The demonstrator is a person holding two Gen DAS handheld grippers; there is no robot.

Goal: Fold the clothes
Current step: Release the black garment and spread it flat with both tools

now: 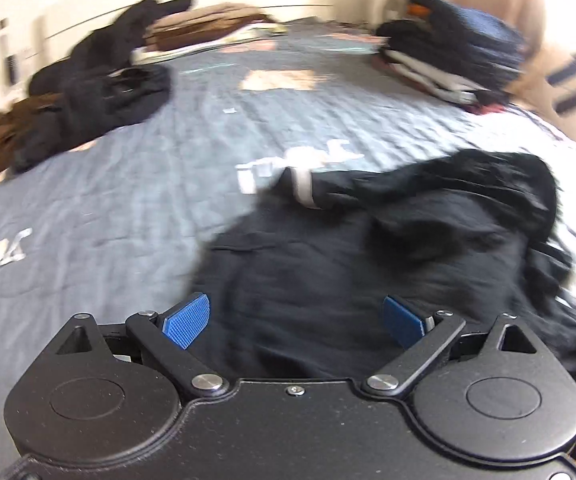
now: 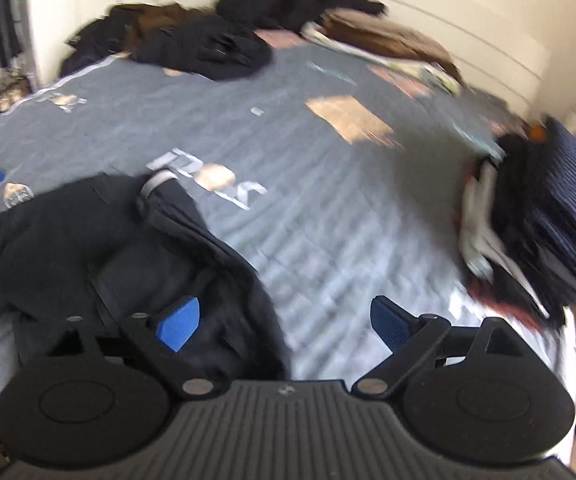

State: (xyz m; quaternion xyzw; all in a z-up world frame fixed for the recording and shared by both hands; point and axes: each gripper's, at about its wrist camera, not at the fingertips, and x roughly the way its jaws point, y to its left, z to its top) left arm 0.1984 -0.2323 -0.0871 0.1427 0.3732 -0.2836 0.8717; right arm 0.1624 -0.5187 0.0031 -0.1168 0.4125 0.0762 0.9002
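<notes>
A crumpled black garment point(image 1: 388, 264) with a white band at its far end lies on the grey quilted bed cover point(image 1: 108, 208). My left gripper point(image 1: 294, 322) hovers over its near part, blue pads wide apart, nothing pinched between them. In the right wrist view the same black garment point(image 2: 100, 240) lies at the lower left. My right gripper point(image 2: 284, 326) stands open above the garment's right edge and the bed cover point(image 2: 348, 220), holding nothing. Both views are blurred by motion.
A heap of unfolded black and brown clothes point(image 1: 88, 84) lies at the far left of the bed. A stack of folded dark and white clothes point(image 1: 452, 60) sits at the far right, seen also as a stack point(image 2: 536, 216) in the right wrist view.
</notes>
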